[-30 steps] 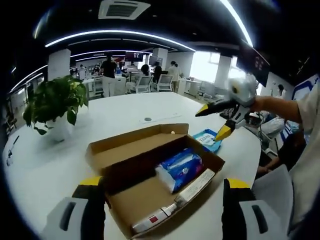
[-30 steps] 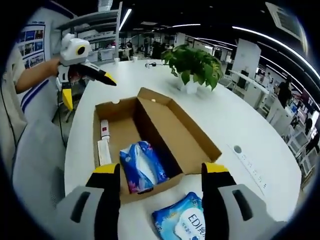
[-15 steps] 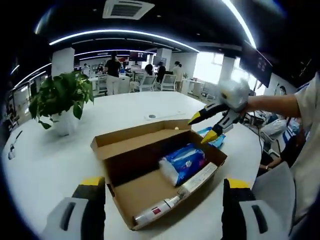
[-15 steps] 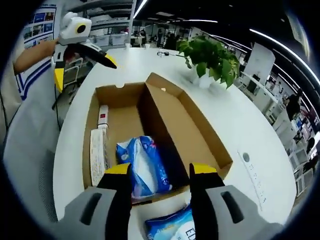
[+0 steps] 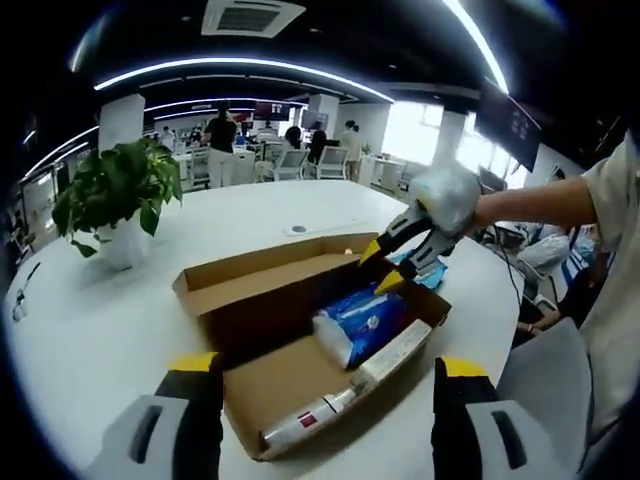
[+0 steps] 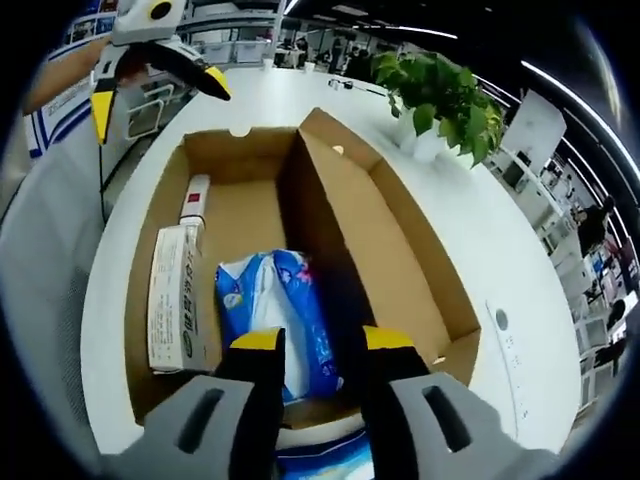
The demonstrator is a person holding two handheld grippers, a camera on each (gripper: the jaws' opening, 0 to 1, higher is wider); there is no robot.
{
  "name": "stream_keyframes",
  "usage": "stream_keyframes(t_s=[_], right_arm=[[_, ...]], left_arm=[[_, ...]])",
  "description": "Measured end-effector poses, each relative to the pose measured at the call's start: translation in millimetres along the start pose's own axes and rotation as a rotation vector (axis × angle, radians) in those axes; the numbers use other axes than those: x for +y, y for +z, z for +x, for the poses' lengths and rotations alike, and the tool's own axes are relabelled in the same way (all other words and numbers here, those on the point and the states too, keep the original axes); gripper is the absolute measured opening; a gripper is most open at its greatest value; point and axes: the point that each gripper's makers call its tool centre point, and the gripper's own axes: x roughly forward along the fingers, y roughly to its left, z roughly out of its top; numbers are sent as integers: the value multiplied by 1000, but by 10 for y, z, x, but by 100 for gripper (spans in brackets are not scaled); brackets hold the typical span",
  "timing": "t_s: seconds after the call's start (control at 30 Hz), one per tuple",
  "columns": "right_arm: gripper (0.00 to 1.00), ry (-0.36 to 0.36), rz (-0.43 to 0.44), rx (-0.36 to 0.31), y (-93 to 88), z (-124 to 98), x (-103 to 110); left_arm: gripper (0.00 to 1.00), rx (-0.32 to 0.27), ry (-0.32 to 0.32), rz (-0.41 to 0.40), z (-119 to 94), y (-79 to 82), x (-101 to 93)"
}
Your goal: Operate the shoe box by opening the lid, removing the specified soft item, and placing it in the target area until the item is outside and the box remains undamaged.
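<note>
An open cardboard shoe box (image 6: 390,230) sits on a round white table (image 5: 90,320), its lid folded back flat beside the tray. Inside the tray lies a blue and white plastic pack of tissues (image 6: 275,315), the soft item to be taken out. It rests near the end of the box closest to the right gripper, just beside a long white carton (image 6: 172,300) and a small red and white tube (image 6: 194,197) that lie along the tray's side wall.

The pack looks light and squashy, with a glossy wrapper that may be slippery and may crumple under pressure. A sensible hold would be across its narrow width near the middle, squeezing gently so the film does not slide out or tear, and lifting straight up so the thin cardboard walls are not snagged or bent.

The right gripper (image 6: 322,342) hangs just above the near end of the pack. Its two yellow-tipped jaws are spread a little wider than the pack's end and hold nothing; whether they touch the wrapper cannot be told. In the left gripper view the same gripper (image 5: 385,265) reaches down over the far rim of the box.

The left gripper (image 5: 318,368) stays back from the box, its jaws spread wide and empty.

A potted plant (image 5: 115,200) stands on the table well apart from the box.
</note>
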Motion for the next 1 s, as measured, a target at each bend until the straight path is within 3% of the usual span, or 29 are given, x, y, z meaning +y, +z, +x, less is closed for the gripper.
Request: stream_keyframes(t_s=[0.33,0.6,0.9,1.0], right_arm=[[15,-3,-3,28,-62,161,-25],[1,12,1,38,-66,212,16],[0,16,29,34,-56,213,12],[0,16,38,34,-54,213,11]], left_arm=[[64,49,-92,104,361,65,-189],[54,115,-196,202,786,87,-410],[42,174,-291,302,1189,76,-601],[31,203,-327,318,1301,48,-687]])
